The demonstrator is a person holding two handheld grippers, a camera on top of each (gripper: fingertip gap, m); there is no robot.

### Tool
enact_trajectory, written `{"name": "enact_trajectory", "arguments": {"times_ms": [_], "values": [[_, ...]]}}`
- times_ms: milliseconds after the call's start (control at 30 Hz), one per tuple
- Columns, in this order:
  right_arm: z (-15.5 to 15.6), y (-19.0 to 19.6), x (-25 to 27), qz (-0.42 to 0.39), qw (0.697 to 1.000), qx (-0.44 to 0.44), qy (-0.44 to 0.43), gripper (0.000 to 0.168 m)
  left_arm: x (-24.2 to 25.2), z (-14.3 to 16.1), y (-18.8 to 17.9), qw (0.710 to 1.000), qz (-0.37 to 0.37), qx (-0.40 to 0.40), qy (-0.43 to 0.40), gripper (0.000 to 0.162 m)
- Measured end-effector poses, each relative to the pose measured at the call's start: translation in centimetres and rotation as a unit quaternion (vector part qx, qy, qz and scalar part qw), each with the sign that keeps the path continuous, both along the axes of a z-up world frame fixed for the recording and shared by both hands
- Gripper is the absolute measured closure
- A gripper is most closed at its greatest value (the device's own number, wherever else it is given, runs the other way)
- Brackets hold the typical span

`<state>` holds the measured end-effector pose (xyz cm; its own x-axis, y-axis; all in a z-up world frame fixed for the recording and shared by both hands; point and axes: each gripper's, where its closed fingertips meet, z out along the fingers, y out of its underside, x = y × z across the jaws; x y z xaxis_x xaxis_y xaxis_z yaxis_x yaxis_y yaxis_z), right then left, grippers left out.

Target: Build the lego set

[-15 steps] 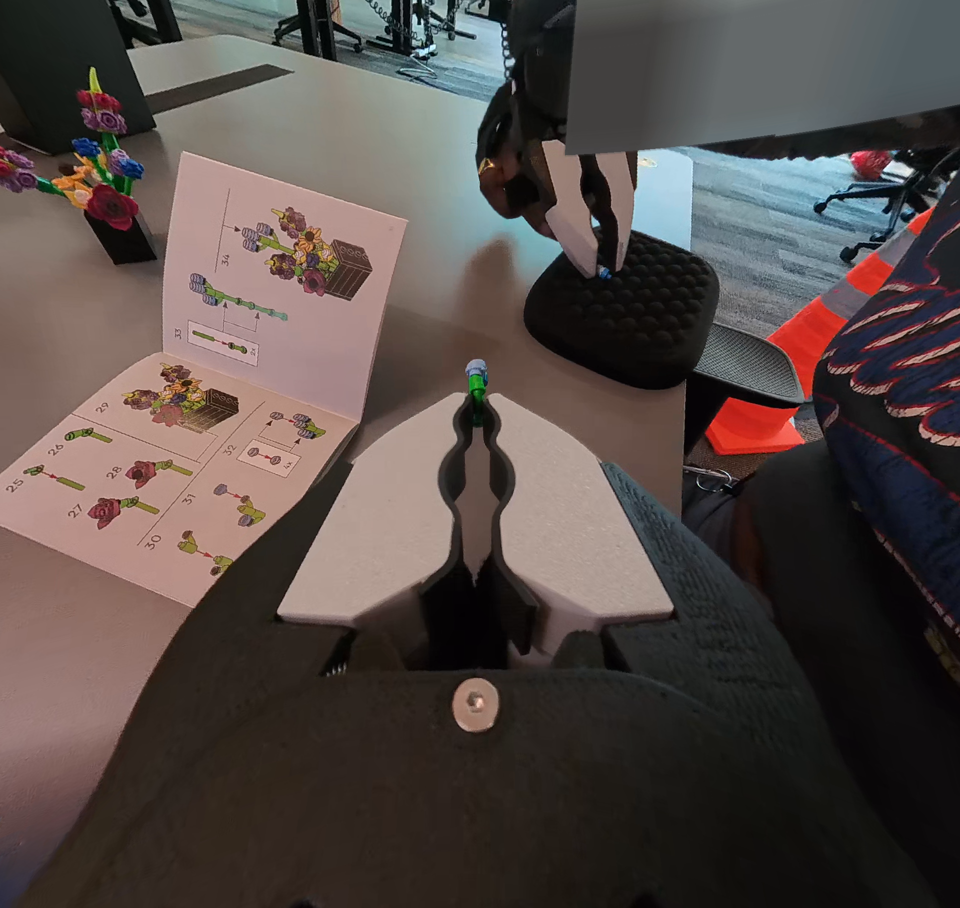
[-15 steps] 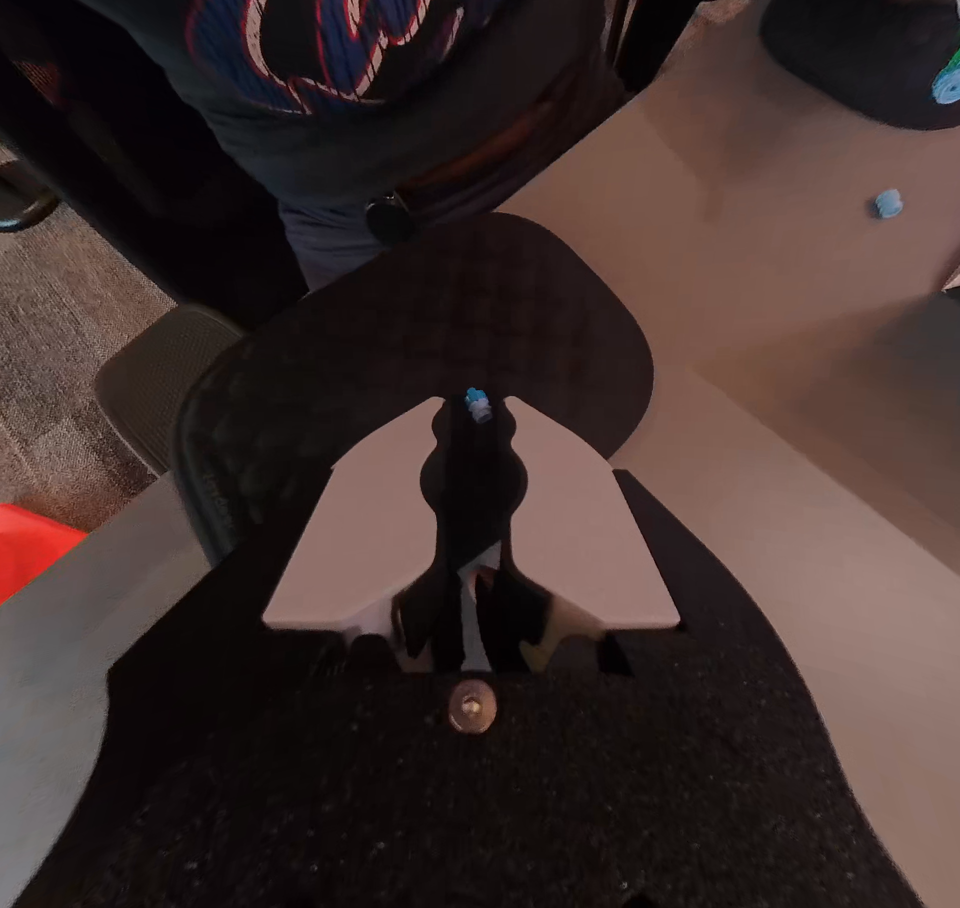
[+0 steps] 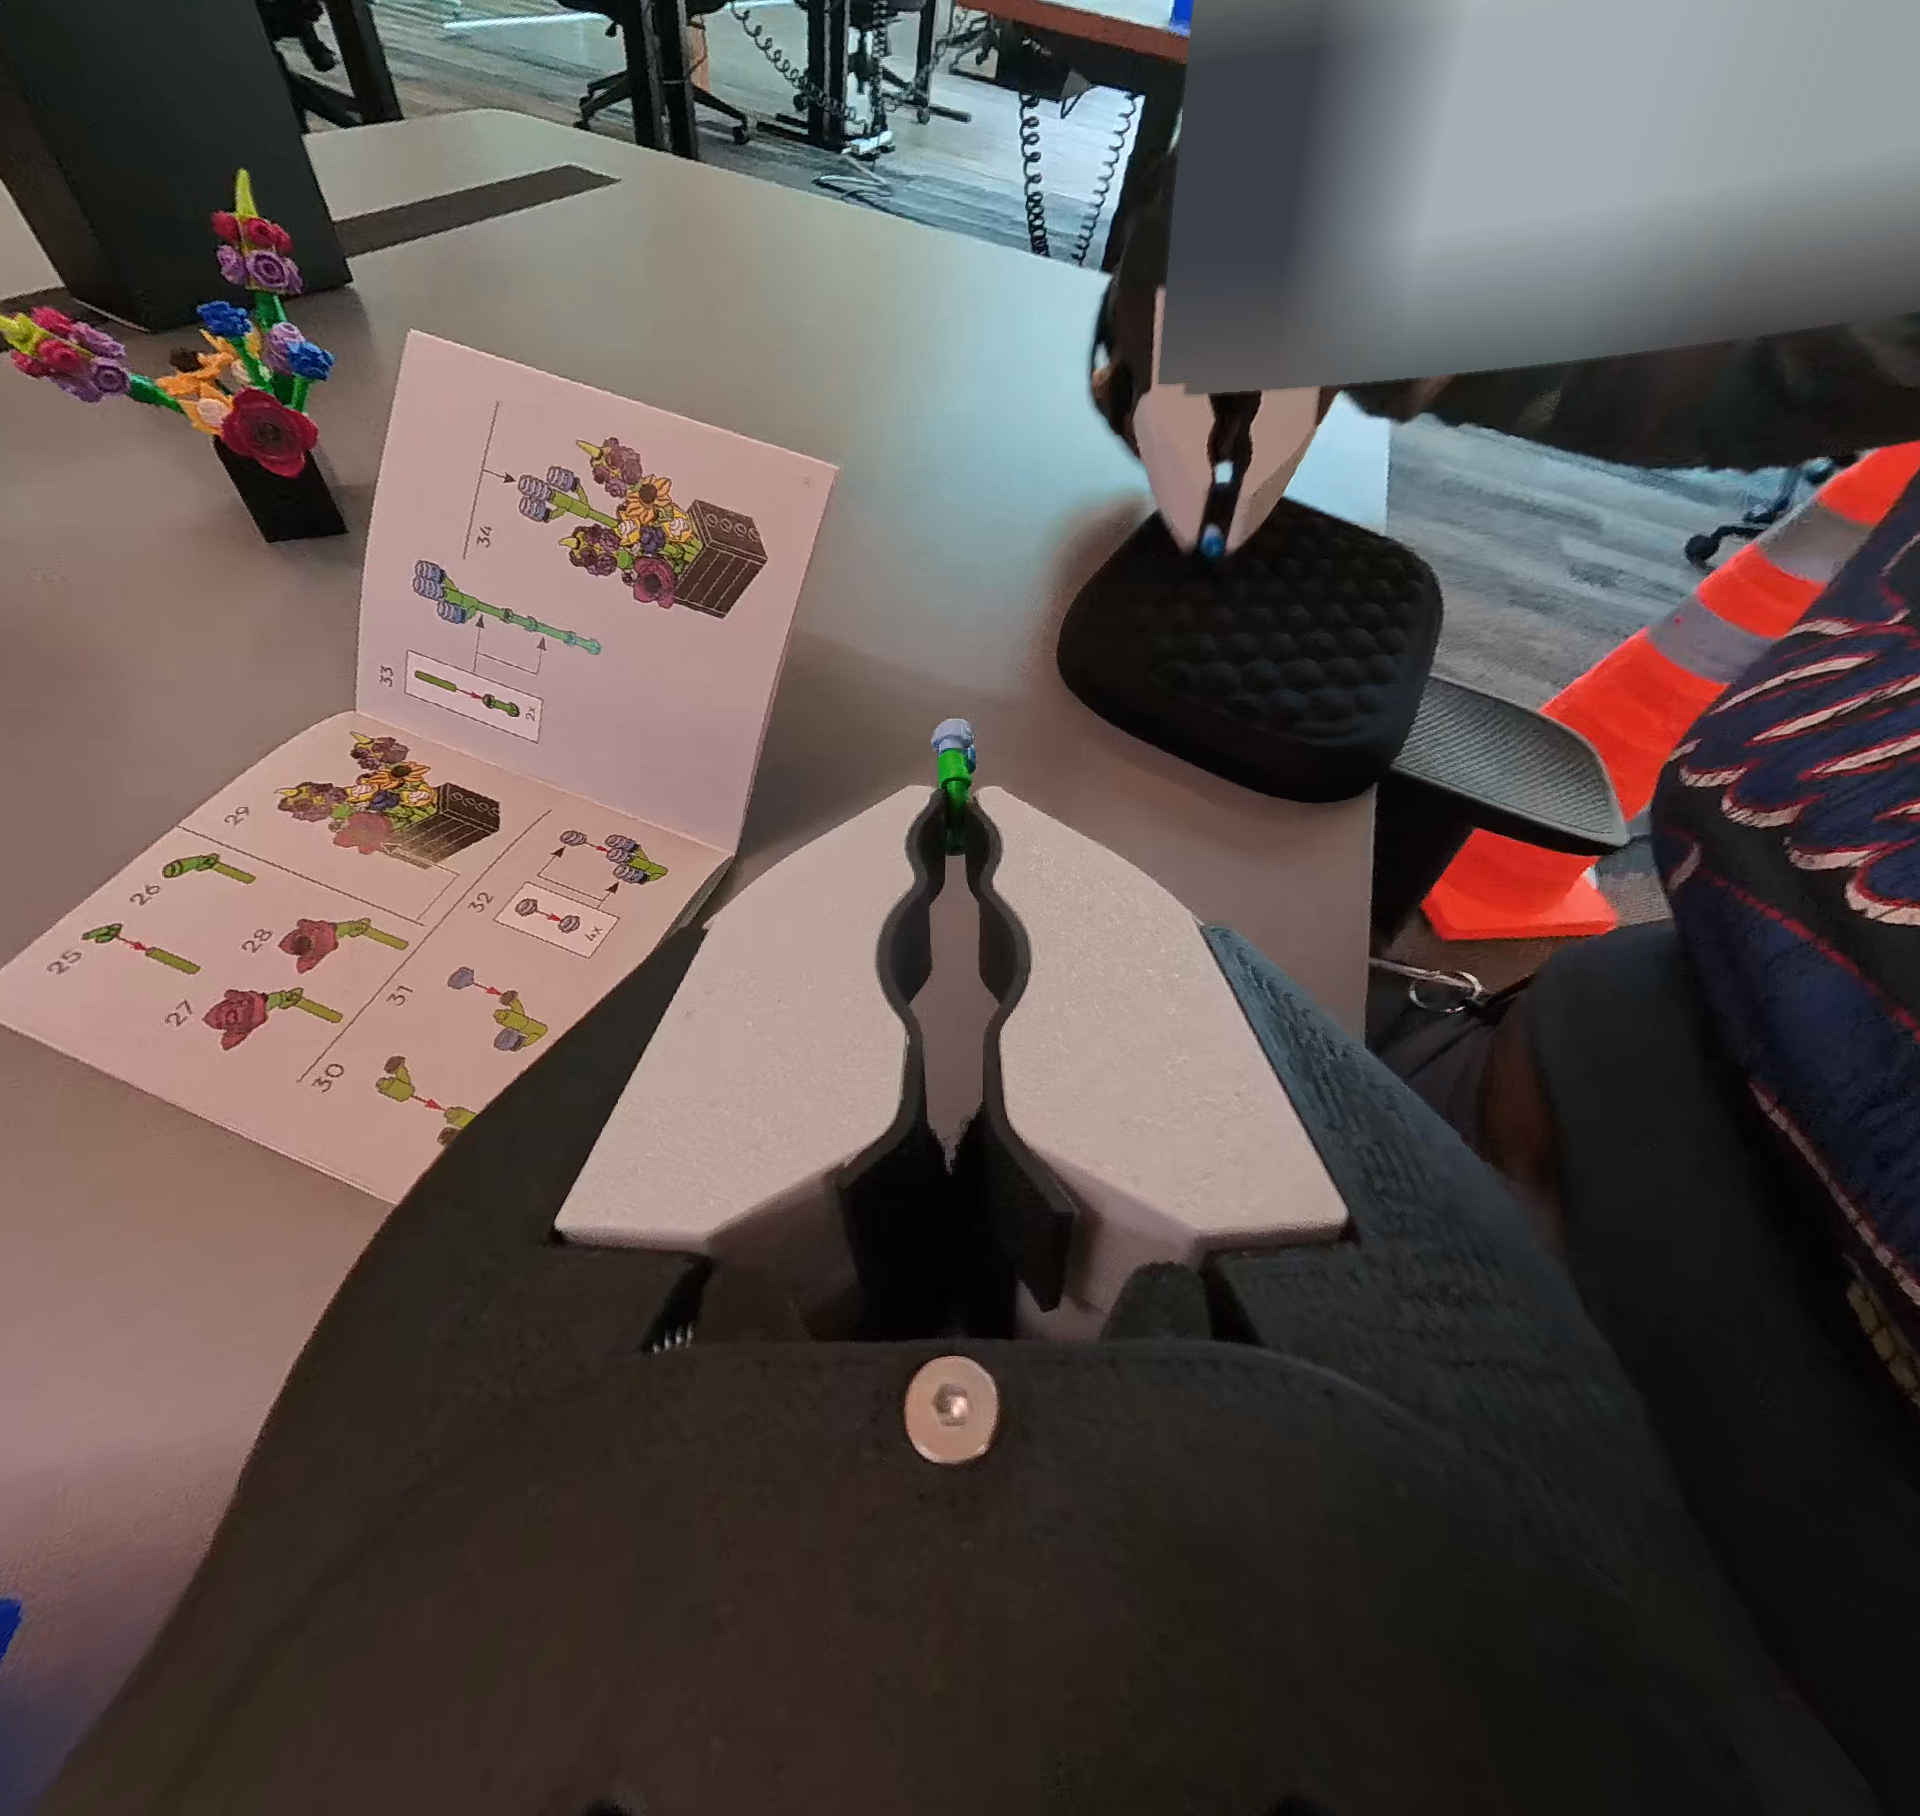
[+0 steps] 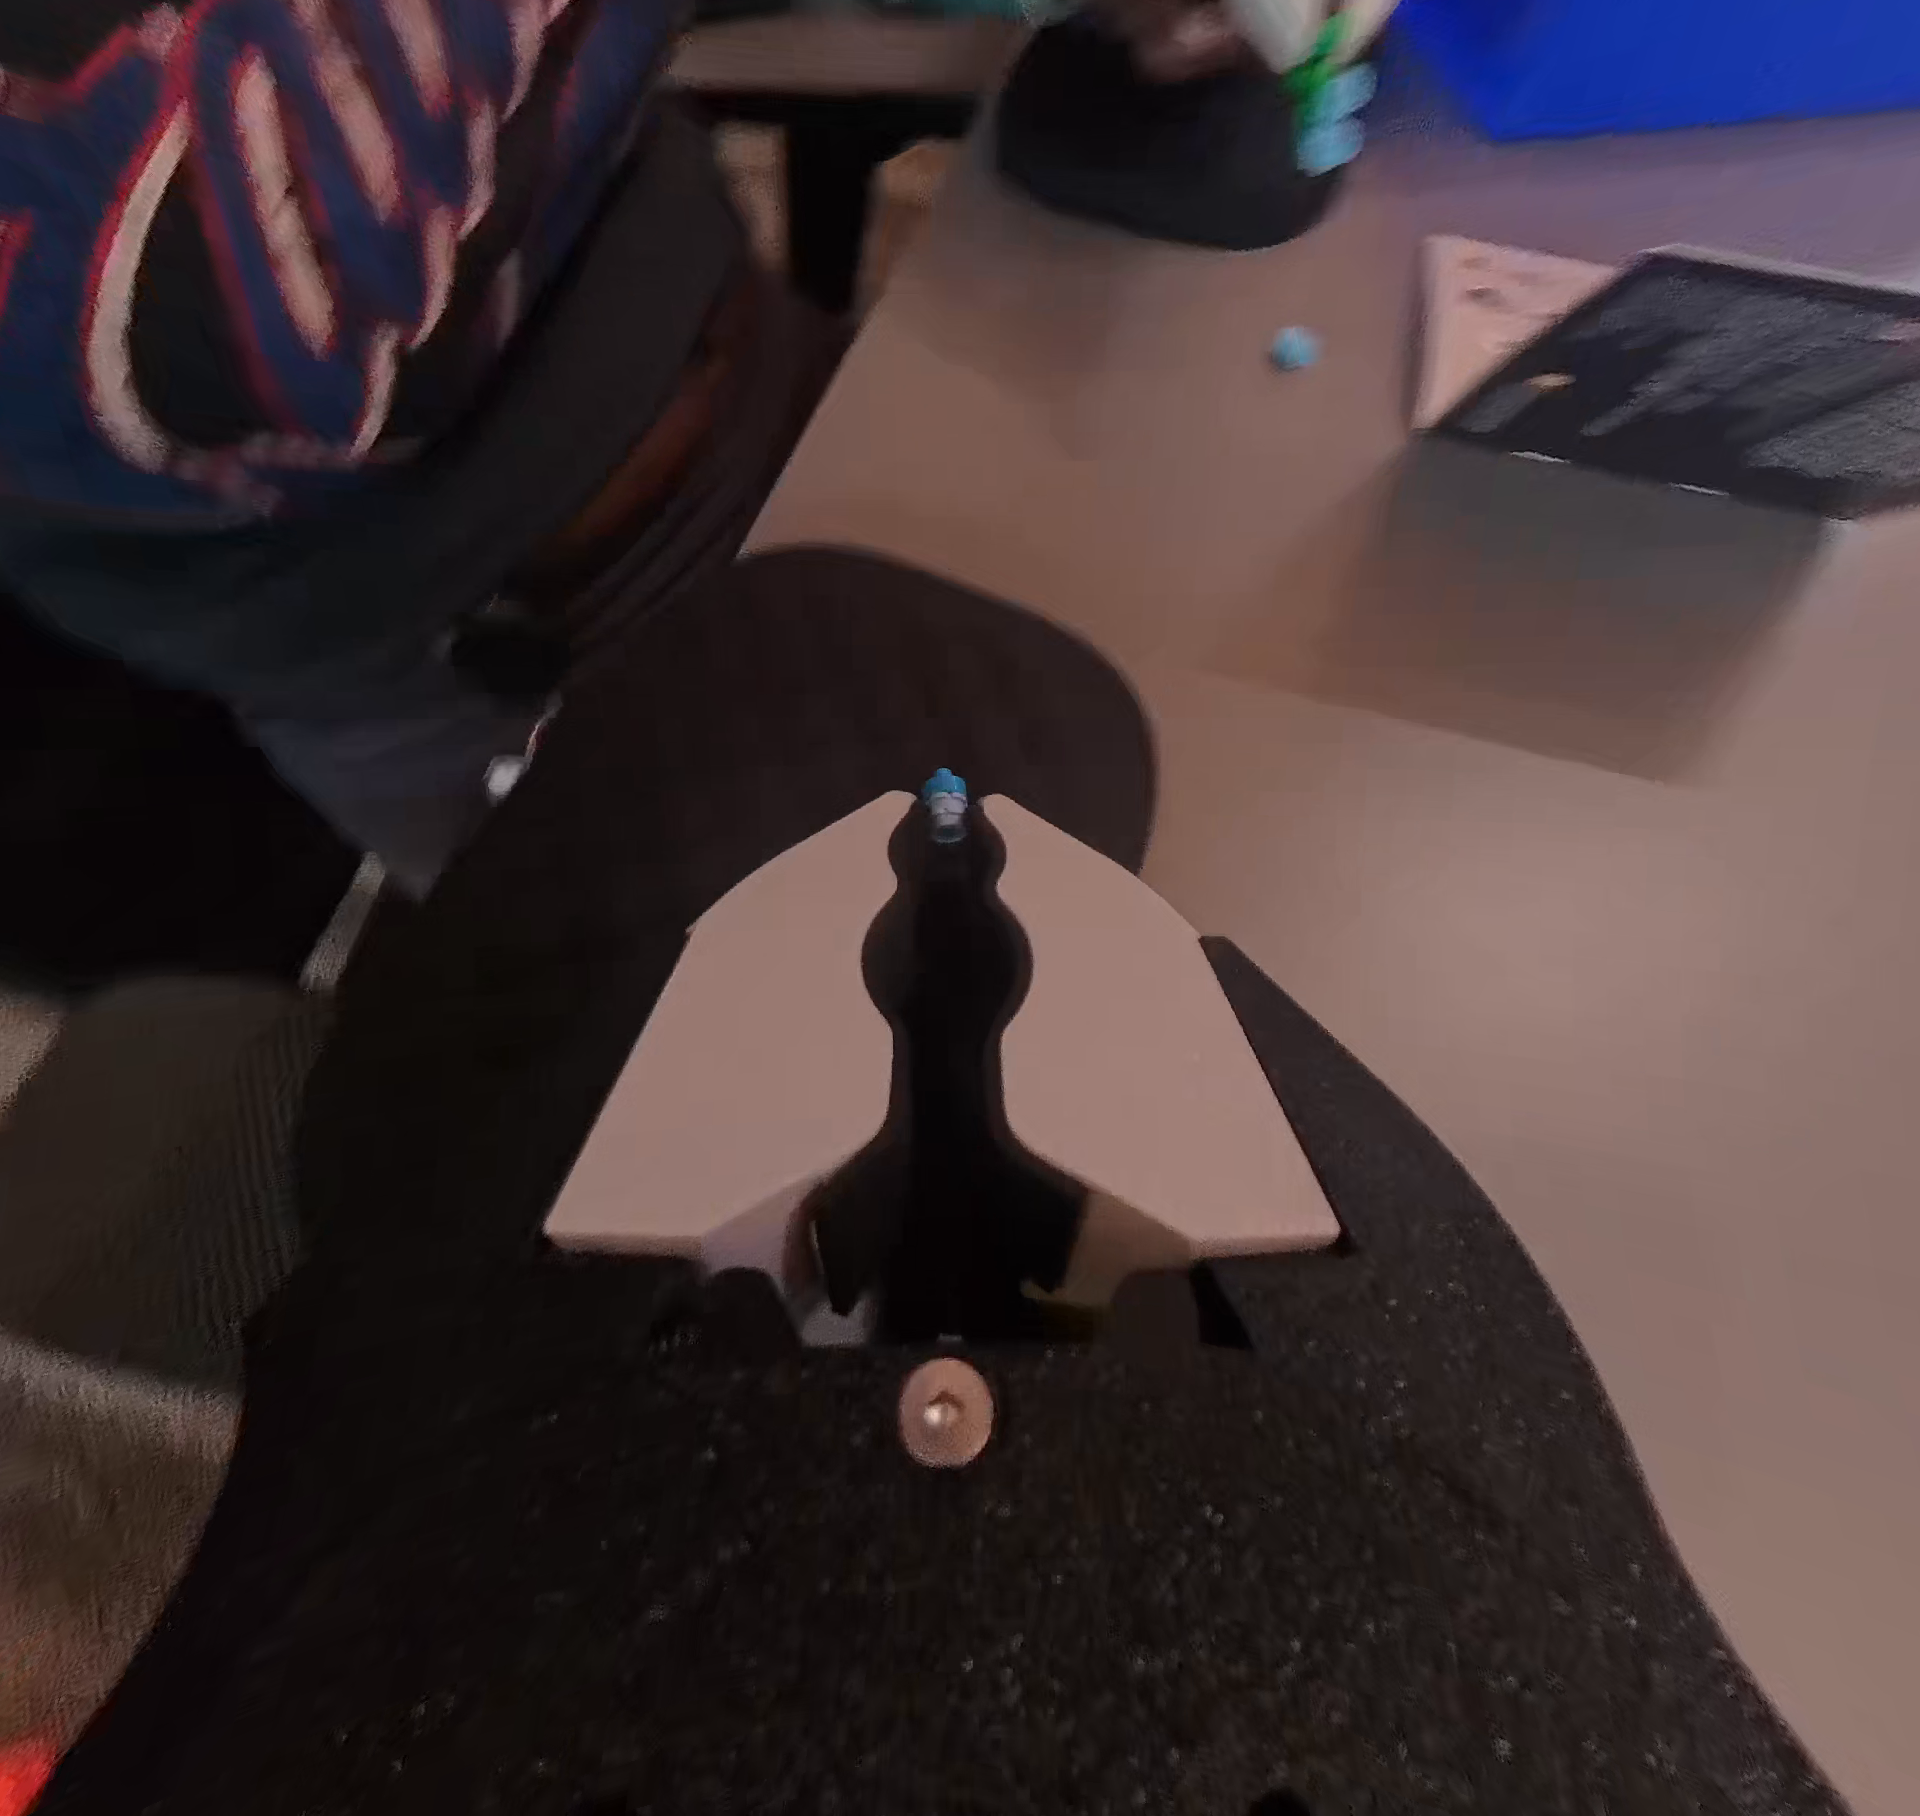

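Now | left gripper [image 3: 951,800] clamps green stem [image 3: 950,779] | right gripper [image 4: 943,805] pinches blue stud [image 4: 943,790]

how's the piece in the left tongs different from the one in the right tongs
The left tongs pinch a green stem capped with a pale blue stud; the right tongs pinch only a blue stud, with no green on it. The stem is longer and sticks out past the tips; the stud barely shows. The stem hangs over the table, the stud over the black pad. Both are held at the very tips.
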<state>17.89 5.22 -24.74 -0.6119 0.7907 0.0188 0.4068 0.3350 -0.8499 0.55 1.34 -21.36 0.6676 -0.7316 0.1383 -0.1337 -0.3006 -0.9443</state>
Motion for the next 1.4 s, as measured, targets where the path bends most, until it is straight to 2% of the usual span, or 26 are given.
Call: {"name": "enact_trajectory", "arguments": {"times_ms": [133, 233, 333, 467, 533, 633, 767, 933, 1133, 1333, 1400], "values": [[3.1, -0.6, -4.0, -0.149, 0.988, -0.022, 0.035, 0.16, 0.3, -1.1, 0.2, 0.999, 0.009, -0.02, 0.048, 0.159], [4.5, -2.4, -8.0, -0.191, 0.979, -0.052, 0.044, 0.161, 0.9, -1.3, -0.3, 0.997, -0.018, -0.031, 0.065, 0.159], [4.8, -3.8, -12.0, -0.188, 0.98, -0.055, 0.046, 0.161, 1.2, -1.2, -1.1, 0.996, -0.046, -0.027, 0.068, 0.159], [2.8, -5.0, -15.2, -0.16, 0.987, -0.019, 0.01, 0.161, 1.3, -1.4, -1.8, 0.995, -0.07, -0.021, 0.071, 0.159], [1.7, -5.2, -15.6, -0.142, 0.99, 0.01, 0.005, 0.161, 1.4, -1.8, -2.1, 0.993, -0.081, -0.022, 0.083, 0.159], [2.0, -5.6, -15.4, -0.103, 0.991, 0.047, 0.066, 0.161, 1.5, -2.0, -2.4, 0.992, -0.094, -0.026, 0.082, 0.159], [2.8, -5.6, -15.3, -0.119, 0.982, 0.085, 0.123, 0.161, 1.7, -2.7, -2.7, 0.989, -0.108, -0.045, 0.093, 0.159], [1.4, -6.0, -15.4, -0.11, 0.979, 0.135, 0.104, 0.161, 2.0, -3.8, -3.1, 0.982, -0.122, -0.05, 0.134, 0.159], [1.0, -6.3, -15.2, -0.093, 0.988, 0.097, 0.072, 0.161, 2.1, -3.7, -3.3, 0.982, -0.123, -0.036, 0.14, 0.159], [1.3, -6.5, -15.3, -0.096, 0.995, -0.003, 0.016, 0.161, 2.1, -3.4, -3.4, 0.983, -0.12, -0.024, 0.14, 0.159], [0.9, -6.5, -15.4, -0.098, 0.995, -0.006, 0.002, 0.161, 2.0, -3.4, -3.4, 0.983, -0.118, -0.021, 0.14, 0.159]]}}
